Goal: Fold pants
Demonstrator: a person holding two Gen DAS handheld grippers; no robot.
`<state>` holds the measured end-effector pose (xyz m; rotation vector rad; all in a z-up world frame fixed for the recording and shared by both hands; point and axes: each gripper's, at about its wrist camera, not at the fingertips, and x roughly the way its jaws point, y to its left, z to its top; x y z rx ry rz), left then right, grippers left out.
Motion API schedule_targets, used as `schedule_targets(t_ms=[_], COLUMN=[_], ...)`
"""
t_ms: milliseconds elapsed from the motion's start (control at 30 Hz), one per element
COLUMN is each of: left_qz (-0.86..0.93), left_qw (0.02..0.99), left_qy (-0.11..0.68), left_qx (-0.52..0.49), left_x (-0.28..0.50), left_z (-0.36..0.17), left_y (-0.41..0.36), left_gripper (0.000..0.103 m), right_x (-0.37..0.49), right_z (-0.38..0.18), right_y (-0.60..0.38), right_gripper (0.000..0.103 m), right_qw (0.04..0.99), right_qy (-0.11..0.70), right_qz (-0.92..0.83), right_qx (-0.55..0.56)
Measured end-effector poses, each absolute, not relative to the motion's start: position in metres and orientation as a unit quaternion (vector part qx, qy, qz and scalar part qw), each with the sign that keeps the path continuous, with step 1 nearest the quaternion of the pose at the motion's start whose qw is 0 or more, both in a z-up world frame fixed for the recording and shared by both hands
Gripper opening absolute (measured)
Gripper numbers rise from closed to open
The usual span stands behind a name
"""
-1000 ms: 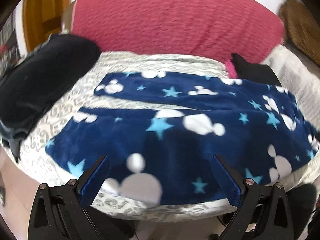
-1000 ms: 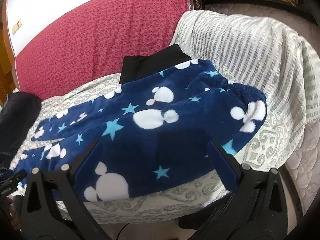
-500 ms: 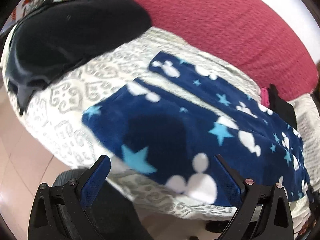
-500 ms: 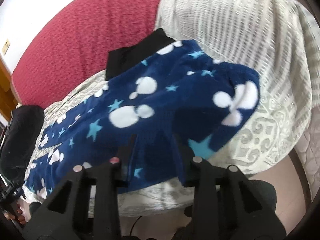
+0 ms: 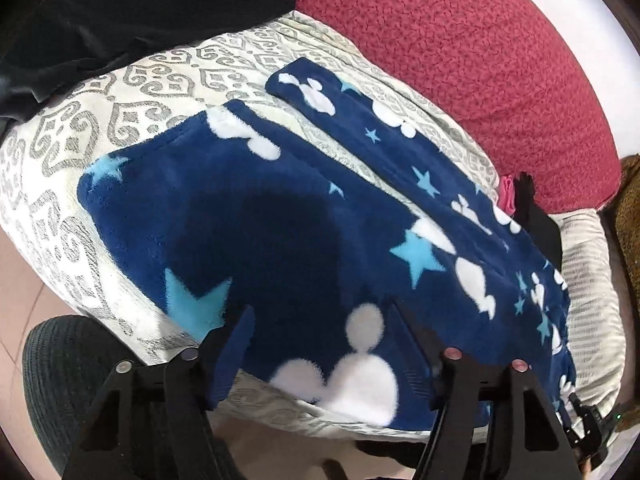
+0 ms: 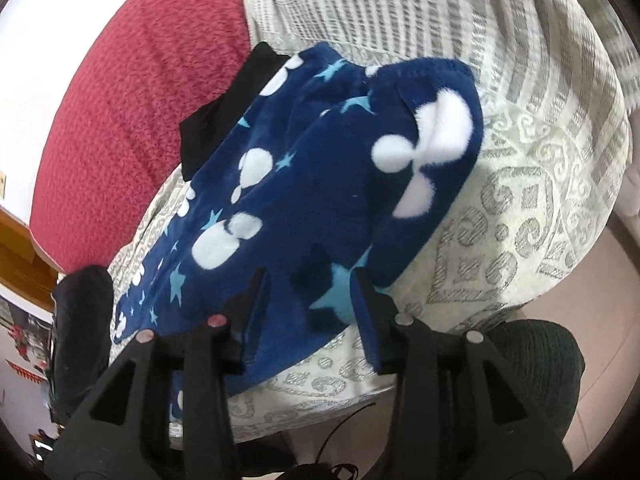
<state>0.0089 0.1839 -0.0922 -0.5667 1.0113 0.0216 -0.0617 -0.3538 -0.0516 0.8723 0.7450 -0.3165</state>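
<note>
Navy fleece pants (image 5: pixel 280 216) with white mouse heads and light blue stars lie flat on a grey-patterned cover, both legs spread toward the left. My left gripper (image 5: pixel 320 320) sits over the near edge of the near leg, its jaws partly closed around the fabric edge. In the right wrist view the waist end of the pants (image 6: pixel 340 160) is bunched, and my right gripper (image 6: pixel 308 284) has its jaws narrowed onto the near edge of the fleece.
The cover (image 5: pixel 132 96) drapes a cushioned surface. A red cushion (image 5: pixel 460 40) stands behind. A black garment (image 5: pixel 120 12) lies far left, another black cloth (image 6: pixel 224 112) sits behind the waist. A dark round stool (image 6: pixel 540 364) stands below the front edge.
Both grippers have moved down to the near edge of the pants and their jaws have narrowed. The right closed first, the left in the last half second.
</note>
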Motion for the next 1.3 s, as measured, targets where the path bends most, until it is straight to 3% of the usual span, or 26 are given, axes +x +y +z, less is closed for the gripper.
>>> schedule_targets(t_ms=[133,300,433,900,933,967,1000,1033,1067,1300], left_qz=[0.012,0.033,0.036,0.076,0.077,0.078,0.079,0.079,0.08,0.086], left_qw=[0.837,0.84,0.826,0.812,0.817,0.819,0.817,0.814,0.811,0.82], left_qy=[0.473,0.468,0.472,0.472,0.468,0.467,0.472,0.476,0.477,0.464], left_qx=[-0.274,-0.274,-0.304,-0.336,-0.328,-0.324,-0.322,-0.324,-0.328,-0.325], left_x=[0.005,0.001,0.007,0.001,0.003,0.006,0.01,0.012,0.013,0.009], left_z=[-0.091,-0.084,-0.092,-0.1,-0.098,-0.097,-0.097,-0.099,-0.101,-0.091], left_y=[0.193,0.208,0.213,0.23,0.228,0.226,0.224,0.224,0.226,0.229], left_gripper=[0.065,0.078,0.078,0.076,0.071,0.054,0.043,0.026,0.013,0.011], right_x=[-0.06,-0.068,-0.079,-0.069,-0.068,-0.067,-0.064,-0.061,-0.062,-0.062], right_z=[-0.06,-0.056,-0.062,-0.081,-0.082,-0.082,-0.082,-0.083,-0.082,-0.067], right_y=[-0.361,-0.364,-0.369,-0.379,-0.38,-0.38,-0.379,-0.379,-0.38,-0.375], right_gripper=[0.043,0.044,0.061,0.061,0.059,0.053,0.033,0.011,0.01,0.008], right_qw=[0.816,0.82,0.813,0.797,0.796,0.797,0.798,0.797,0.796,0.816], right_qy=[0.357,0.356,0.342,0.338,0.338,0.338,0.344,0.352,0.353,0.335], right_qz=[-0.16,-0.176,-0.196,-0.182,-0.181,-0.179,-0.173,-0.169,-0.17,-0.172], right_qx=[0.425,0.412,0.429,0.467,0.468,0.468,0.464,0.461,0.461,0.439])
